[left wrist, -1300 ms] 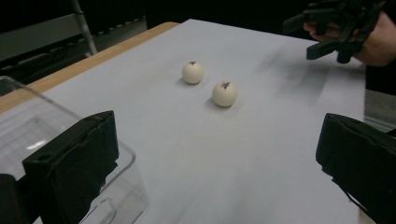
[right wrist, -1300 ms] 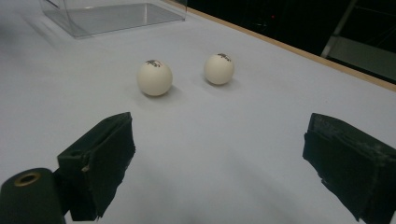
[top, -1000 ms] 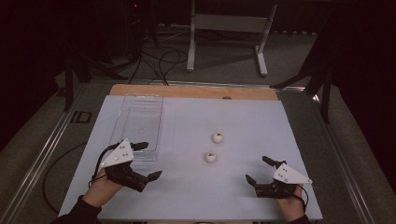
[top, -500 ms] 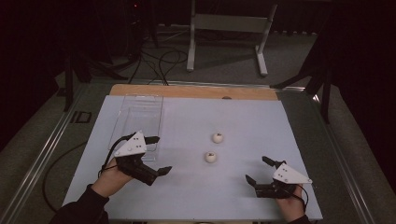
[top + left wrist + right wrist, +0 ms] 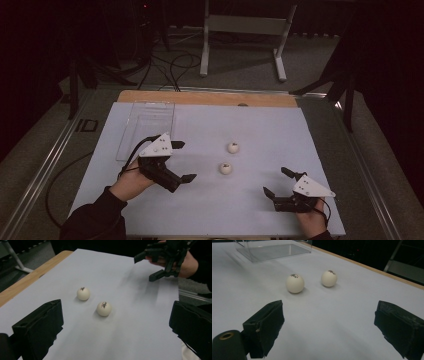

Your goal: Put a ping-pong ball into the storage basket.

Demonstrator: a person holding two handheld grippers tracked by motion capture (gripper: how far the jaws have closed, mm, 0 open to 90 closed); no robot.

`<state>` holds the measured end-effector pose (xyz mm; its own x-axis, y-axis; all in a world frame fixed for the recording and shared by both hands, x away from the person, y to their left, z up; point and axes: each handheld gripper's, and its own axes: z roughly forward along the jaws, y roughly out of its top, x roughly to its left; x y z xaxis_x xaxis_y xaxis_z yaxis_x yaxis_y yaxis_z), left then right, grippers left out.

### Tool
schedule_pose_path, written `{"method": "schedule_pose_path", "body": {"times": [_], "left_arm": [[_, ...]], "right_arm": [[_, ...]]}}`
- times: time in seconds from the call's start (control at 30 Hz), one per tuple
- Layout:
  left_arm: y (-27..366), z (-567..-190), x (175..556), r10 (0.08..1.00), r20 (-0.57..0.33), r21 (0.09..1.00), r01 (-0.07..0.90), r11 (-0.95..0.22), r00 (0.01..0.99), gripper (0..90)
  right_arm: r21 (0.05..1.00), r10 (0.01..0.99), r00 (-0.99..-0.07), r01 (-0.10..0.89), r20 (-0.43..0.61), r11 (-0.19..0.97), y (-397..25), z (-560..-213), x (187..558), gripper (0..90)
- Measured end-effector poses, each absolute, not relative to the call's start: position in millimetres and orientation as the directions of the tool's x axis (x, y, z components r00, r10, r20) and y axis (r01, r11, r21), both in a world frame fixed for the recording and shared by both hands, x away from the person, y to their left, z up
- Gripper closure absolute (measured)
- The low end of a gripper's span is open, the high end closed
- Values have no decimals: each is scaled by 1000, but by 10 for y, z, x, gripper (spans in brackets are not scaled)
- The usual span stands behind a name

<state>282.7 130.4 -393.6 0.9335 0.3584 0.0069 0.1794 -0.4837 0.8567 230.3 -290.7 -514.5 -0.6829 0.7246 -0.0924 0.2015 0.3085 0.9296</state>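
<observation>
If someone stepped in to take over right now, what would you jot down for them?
Left gripper: open, holding nothing, pointed at the nearer ball.
Right gripper: open, holding nothing, low over the white table near its front edge.
Farther ball sits loose just beyond the nearer one, the two apart.
Clear tray lies at the table's far left, with nothing visible inside.
Done: nothing picked up.
Left: probably grasp each ball; the tray looks the likely destination.

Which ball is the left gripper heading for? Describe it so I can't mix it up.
On the white table top, two white balls lie right of the clear box. It is likely the nearer ball, closest to the open left gripper, not the farther ball.
</observation>
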Motion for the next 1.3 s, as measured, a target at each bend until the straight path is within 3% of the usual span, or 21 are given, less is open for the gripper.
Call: {"method": "schedule_pose_path", "body": {"times": [0.9, 1.3], "left_arm": [[804, -3918, 3087, 272, -29, 814, 181, -552, 962, 5], [650, -3997, 3215, 285, -31, 768, 205, -606, 958, 5]], "right_arm": [[930, 721, -689, 209, -79, 302, -2903, -5147, 2308, 87], [931, 719, -691, 208, -76, 299, -2900, -5139, 2298, 88]]}}
